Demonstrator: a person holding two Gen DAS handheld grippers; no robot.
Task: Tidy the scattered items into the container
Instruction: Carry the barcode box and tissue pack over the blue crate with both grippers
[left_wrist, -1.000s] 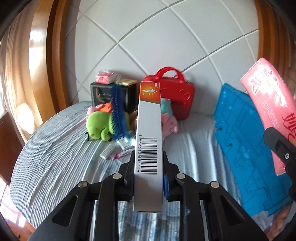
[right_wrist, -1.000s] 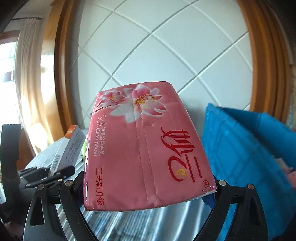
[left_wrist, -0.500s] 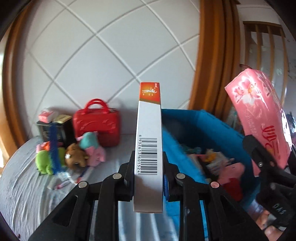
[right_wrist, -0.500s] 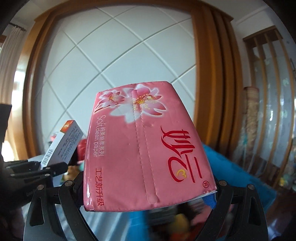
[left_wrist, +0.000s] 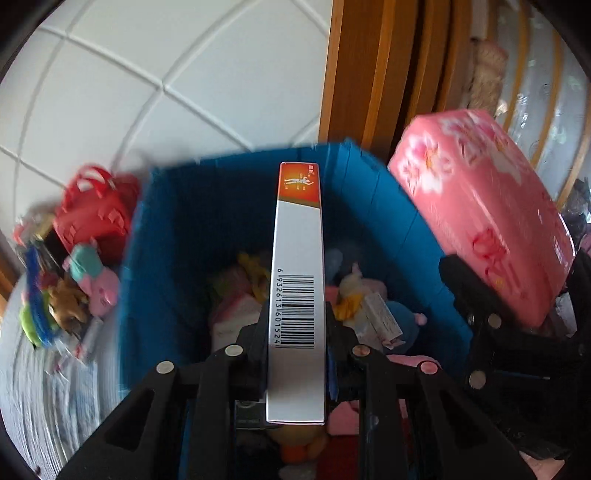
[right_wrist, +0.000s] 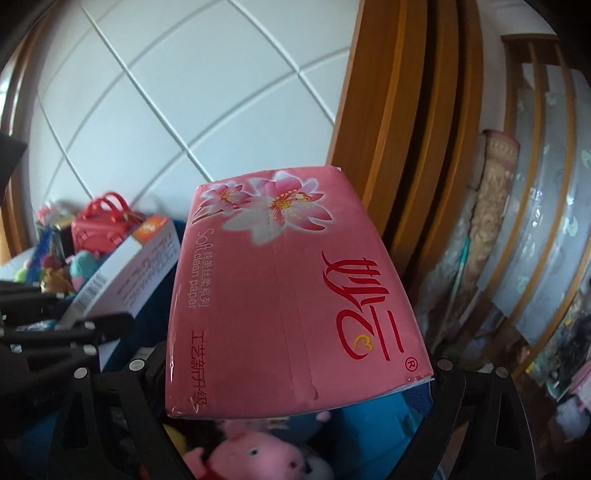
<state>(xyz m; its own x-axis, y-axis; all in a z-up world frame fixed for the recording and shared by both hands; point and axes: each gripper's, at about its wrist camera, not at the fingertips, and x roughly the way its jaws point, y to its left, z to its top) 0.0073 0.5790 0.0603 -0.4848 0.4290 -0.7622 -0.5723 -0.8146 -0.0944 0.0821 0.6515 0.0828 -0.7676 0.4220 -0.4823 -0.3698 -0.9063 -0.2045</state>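
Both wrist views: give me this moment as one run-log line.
left gripper: shut on white carton | right gripper: shut on pink tissue pack | both over blue bin | release: not yet

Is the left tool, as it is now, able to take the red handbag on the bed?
Probably not: the left tool is already shut on the white box, above the blue bin; the red handbag lies off to one side.

To my left, a grey ribbed bed cover (left_wrist: 44, 387) carries a red toy handbag (left_wrist: 94, 210), a heap of plush toys (left_wrist: 74, 291), and the blue container (left_wrist: 147, 295) beside them
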